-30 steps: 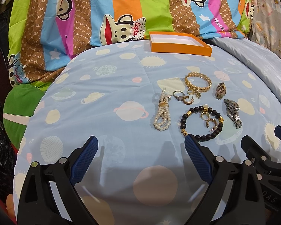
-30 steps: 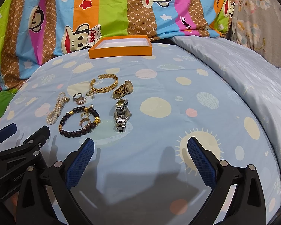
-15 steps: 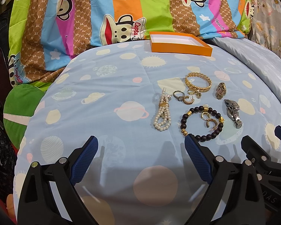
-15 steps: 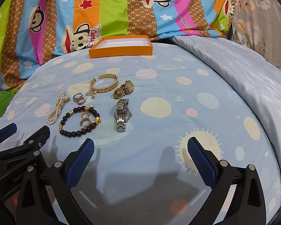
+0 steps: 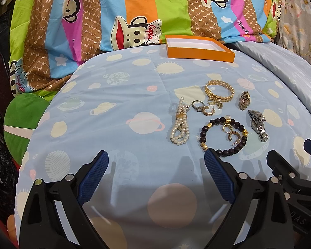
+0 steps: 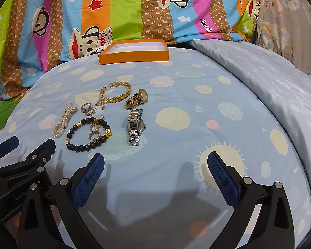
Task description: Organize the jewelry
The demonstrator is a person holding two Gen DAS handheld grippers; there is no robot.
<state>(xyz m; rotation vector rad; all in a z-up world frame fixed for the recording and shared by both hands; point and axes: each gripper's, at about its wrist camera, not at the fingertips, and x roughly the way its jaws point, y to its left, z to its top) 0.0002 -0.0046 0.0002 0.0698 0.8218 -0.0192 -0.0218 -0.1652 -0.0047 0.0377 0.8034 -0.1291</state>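
I am holding my left gripper (image 5: 155, 166) spread wide and empty over the near part of the blue planet-print sheet (image 5: 118, 95), with my right gripper (image 6: 155, 166) just beside it, equally spread and gripping nothing. Going left to right, the jewelry is lying in a loose cluster just beyond my fingertips: a pearl strand (image 5: 179, 122), then a silver ring (image 5: 197, 105) touching a small gold hoop earring (image 5: 209, 110). Next comes a dark beaded bracelet (image 5: 223, 135) encircling two more gold earrings, with a gold bangle (image 5: 219, 90) beyond it. A gold watch (image 6: 137, 99) and a silver watch (image 6: 135, 127) are sitting farthest right. The orange box (image 6: 134, 51) is waiting open at the far edge, empty as far as I can see, presumably to receive the pieces. Nothing is sorted yet, and I am judging the silver watch the easiest first pick for my right side.
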